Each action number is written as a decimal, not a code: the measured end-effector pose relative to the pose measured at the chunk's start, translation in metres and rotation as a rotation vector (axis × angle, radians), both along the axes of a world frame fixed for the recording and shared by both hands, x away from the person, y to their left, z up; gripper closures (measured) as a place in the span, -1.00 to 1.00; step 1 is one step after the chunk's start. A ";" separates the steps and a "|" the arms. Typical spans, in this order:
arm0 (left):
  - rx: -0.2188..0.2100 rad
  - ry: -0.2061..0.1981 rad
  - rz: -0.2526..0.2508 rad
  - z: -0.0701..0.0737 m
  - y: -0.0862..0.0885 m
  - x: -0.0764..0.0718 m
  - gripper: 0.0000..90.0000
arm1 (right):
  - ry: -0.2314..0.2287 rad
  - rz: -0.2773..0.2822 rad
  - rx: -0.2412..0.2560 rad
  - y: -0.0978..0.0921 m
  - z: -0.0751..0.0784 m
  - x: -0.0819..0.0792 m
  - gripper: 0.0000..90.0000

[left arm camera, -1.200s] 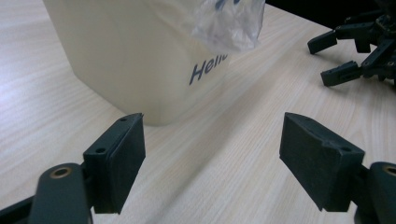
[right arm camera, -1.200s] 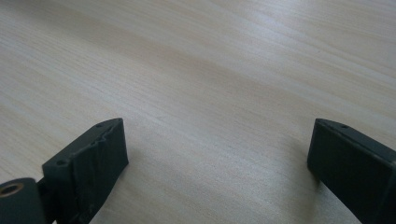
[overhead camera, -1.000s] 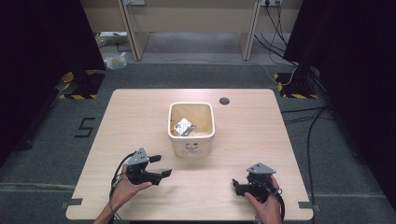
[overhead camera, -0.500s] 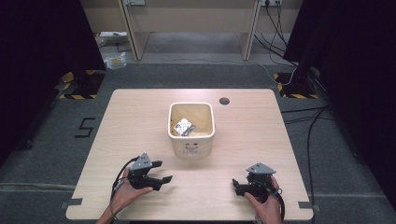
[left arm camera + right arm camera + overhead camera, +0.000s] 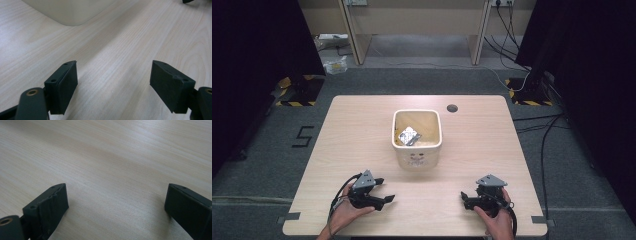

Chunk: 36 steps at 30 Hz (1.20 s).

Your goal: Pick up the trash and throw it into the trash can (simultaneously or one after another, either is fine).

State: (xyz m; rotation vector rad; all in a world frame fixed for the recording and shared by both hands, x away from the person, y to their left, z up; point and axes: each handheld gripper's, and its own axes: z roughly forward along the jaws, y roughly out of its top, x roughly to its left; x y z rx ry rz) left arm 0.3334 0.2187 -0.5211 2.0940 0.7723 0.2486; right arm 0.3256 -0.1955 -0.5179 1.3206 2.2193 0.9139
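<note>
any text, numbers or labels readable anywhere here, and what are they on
"5": black mark on the grey floor left of the table.
Print on the front of the cream bin: faint marks, too blurred to read.
Crumpled silver wrapper inside the bin: nothing legible.
No other text is readable.

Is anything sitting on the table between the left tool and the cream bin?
Nothing visible does. The left tool rests open near the table's front edge, and only bare wood lies between it and the bin. The left gripper view shows the same: open jaws, bare tabletop, the bin's base ahead.
</note>
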 end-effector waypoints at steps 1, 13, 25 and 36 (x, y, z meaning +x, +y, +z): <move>0.002 -0.003 0.001 0.000 0.000 -0.001 -0.52 | 0.001 -0.001 0.001 0.000 0.000 0.000 -0.88; 0.107 -0.028 -0.013 -0.001 -0.009 -0.010 -0.56 | -0.001 0.000 -0.001 0.000 0.000 0.000 -0.88; 0.108 -0.023 0.002 -0.002 -0.013 -0.014 -0.63 | -0.002 0.001 -0.002 0.000 0.000 0.000 -0.88; 0.108 -0.023 0.002 -0.002 -0.013 -0.014 -0.63 | -0.002 0.004 -0.005 0.000 0.000 -0.001 -0.87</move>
